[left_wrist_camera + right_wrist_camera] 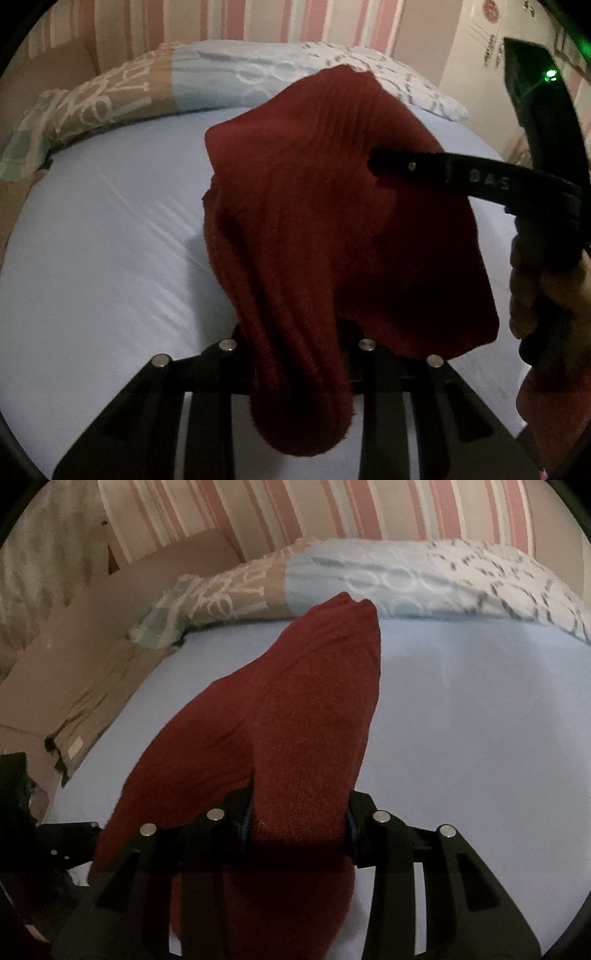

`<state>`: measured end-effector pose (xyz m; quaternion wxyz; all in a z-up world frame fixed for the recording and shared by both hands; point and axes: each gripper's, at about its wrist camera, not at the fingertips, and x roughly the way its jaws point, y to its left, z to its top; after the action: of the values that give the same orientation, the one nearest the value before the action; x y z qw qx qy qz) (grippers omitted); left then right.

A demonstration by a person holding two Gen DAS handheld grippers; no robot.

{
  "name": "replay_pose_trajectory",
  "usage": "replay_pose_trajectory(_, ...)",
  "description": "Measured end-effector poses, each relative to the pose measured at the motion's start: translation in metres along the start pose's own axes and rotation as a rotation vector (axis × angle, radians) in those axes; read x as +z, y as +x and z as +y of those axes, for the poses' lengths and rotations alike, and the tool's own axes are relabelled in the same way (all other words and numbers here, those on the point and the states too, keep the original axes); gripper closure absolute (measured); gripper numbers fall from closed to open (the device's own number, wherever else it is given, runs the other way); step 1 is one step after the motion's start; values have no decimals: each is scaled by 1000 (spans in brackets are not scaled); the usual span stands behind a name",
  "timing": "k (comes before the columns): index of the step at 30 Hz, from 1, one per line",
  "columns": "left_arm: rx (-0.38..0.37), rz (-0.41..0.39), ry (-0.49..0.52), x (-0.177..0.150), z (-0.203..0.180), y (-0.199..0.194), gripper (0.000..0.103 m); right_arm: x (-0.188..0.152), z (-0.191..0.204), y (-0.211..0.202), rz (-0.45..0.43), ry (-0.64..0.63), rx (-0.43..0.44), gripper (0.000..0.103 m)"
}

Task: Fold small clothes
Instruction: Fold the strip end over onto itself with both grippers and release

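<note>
Both grippers are clamping one dark red knit garment [332, 229] and holding it up over the light blue bed sheet [110, 240]. Jaws of the left gripper [295, 354] are pinching a hanging fold, while the right gripper [299, 823] is closing on another part. Red cloth is blocking much of each view. Along the bed's far edge a patterned pillow [406, 579] is lying against the striped wall [295, 509].
</note>
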<state>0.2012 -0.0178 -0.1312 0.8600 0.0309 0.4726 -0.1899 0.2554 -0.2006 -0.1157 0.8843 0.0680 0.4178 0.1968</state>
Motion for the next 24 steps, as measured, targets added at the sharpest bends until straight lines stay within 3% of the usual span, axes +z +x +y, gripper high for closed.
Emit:
replay_pose_trajectory(4,-18,72,11,-41,-41,28,73,-49,-29,1,77,12,-58,64)
replay_pose_trajectory(7,16,111,14,-65,-59,57,73,-85,-47,21,137,23,-96,63)
replay_pose_trajectory(11,53,90,20,-76,-64,73,66,-107,-71,29,103,92,-66,59)
replay_pose_trajectory(14,77,67,44,-79,-71,74,61,-109,-66,27,85,82,-70,56)
replay_pose_trajectory(17,116,58,82,-82,-75,73,41,-108,-62,20,101,81,-62,42)
replay_pose_trajectory(19,124,53,95,-79,-75,66,20,-105,-61,11,106,81,-39,27)
replay_pose_trajectory(21,100,27,103,-83,-75,51,19,-106,-49,-16,59,56,-59,3)
replay_pose_trajectory(24,95,-22,105,-89,-67,16,13,-113,-36,-52,5,39,-103,3)
